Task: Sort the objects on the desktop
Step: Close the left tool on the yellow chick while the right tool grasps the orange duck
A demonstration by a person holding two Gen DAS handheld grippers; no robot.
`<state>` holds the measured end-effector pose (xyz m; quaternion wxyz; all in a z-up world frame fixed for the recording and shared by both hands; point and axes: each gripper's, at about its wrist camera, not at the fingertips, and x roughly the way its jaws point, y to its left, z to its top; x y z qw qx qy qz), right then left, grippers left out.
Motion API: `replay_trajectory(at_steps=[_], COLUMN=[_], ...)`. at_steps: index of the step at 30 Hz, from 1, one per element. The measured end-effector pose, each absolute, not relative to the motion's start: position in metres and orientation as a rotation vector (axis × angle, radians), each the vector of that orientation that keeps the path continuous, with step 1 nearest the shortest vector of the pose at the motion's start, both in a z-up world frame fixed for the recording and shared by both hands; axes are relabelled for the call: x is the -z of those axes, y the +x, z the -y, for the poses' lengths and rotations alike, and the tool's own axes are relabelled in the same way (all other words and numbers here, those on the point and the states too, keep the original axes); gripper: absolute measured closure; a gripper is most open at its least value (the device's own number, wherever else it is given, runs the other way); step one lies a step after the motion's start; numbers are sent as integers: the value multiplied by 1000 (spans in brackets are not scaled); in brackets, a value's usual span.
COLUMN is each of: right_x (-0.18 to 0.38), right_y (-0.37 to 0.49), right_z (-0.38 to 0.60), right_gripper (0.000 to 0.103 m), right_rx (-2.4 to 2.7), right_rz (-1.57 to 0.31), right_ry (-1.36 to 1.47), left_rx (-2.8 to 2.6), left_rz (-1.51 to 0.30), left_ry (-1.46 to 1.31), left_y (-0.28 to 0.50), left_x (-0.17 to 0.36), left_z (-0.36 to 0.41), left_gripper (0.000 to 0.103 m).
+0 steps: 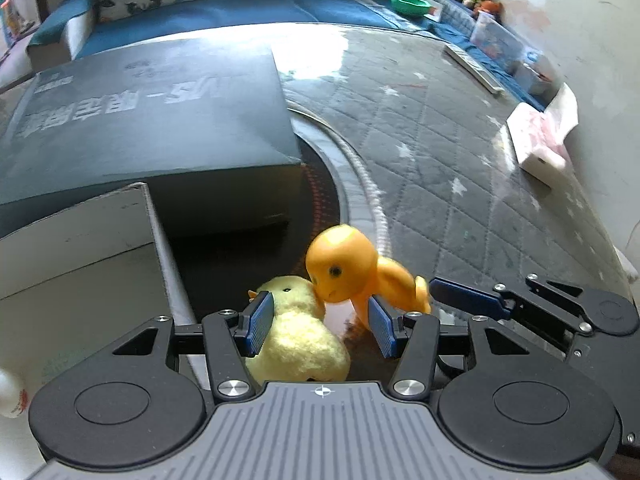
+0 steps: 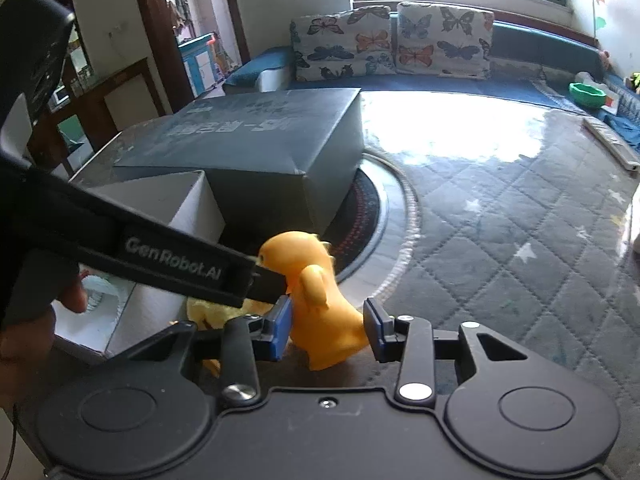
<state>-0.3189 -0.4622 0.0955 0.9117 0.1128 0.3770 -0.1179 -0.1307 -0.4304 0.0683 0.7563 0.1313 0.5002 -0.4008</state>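
Observation:
An orange plastic dinosaur toy (image 1: 352, 272) stands on the table beside a fuzzy yellow plush chick (image 1: 300, 340). In the left wrist view my left gripper (image 1: 320, 324) is open, with the chick lying between its blue pads (image 1: 260, 322) and the dinosaur's head just above. In the right wrist view my right gripper (image 2: 328, 328) is open around the dinosaur (image 2: 320, 300), its pads (image 2: 280, 326) close to its sides without squeezing. The chick (image 2: 216, 316) shows partly behind the left gripper's arm (image 2: 172, 260). The right gripper's finger shows in the left wrist view (image 1: 468, 300).
A large dark box (image 1: 140, 116) lies at the back left on a round turntable (image 1: 336, 184). An open white cardboard box (image 1: 80, 256) stands at the left. A quilted grey star cloth (image 1: 480, 152) covers the table. A pink tissue pack (image 1: 540, 136) lies at the right.

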Motion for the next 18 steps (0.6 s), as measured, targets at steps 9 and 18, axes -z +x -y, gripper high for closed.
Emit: replay_trajectory(at_steps=[9, 18], right_x=[-91, -87], right_y=[-321, -307], right_z=[467, 473], right_gripper=[66, 62], right_rx=[187, 160], right_rz=[-794, -792], right_ry=[195, 150], left_rx=[839, 839], left_rz=[-1096, -1092], left_ry=[297, 312], left_y=[-128, -129], left_x=[-63, -61], left_z=[429, 431], left_gripper=[46, 45])
